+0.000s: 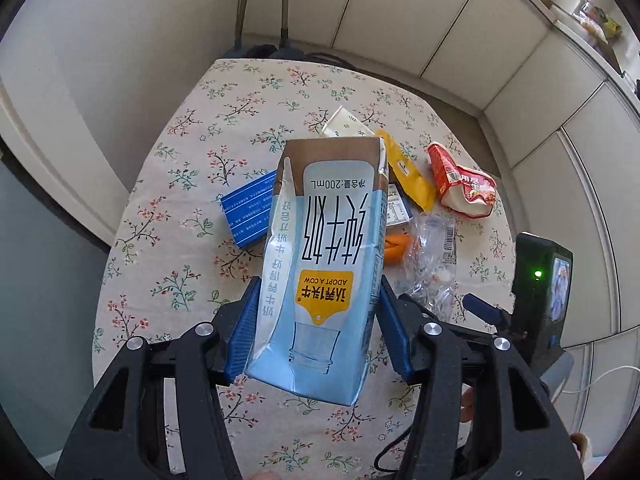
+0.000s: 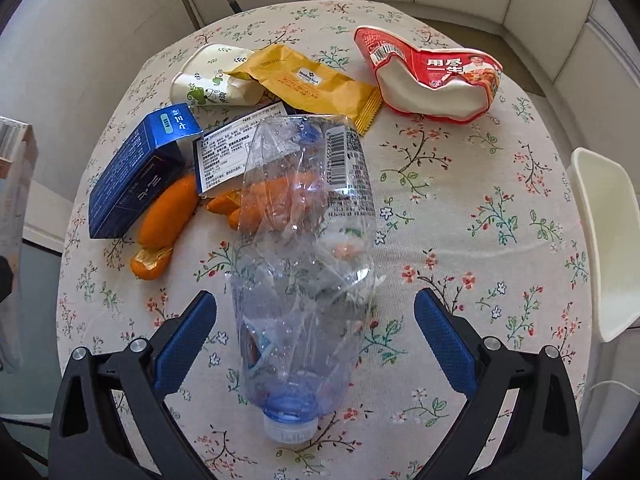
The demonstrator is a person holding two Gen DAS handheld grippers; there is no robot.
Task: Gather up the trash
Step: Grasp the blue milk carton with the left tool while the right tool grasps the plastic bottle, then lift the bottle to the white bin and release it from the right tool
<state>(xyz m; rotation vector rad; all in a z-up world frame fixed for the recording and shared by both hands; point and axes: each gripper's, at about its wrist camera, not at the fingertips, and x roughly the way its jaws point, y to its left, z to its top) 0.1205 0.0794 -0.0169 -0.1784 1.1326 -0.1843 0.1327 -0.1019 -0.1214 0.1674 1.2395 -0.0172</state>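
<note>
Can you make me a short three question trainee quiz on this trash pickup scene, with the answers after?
1. True or false: the left gripper is shut on the milk carton.
2. What lies between the open right gripper fingers: A crushed plastic bottle, B paper cup, C blue box?
3. What fruit scrap touches the blue box?

Key: 1 true. 2 A. 3 orange peel.

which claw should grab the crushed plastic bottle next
Right. The right claw is open with the crushed bottle lying between its fingers, so it likely only needs to close. The left claw is already shut on the milk carton.
</note>
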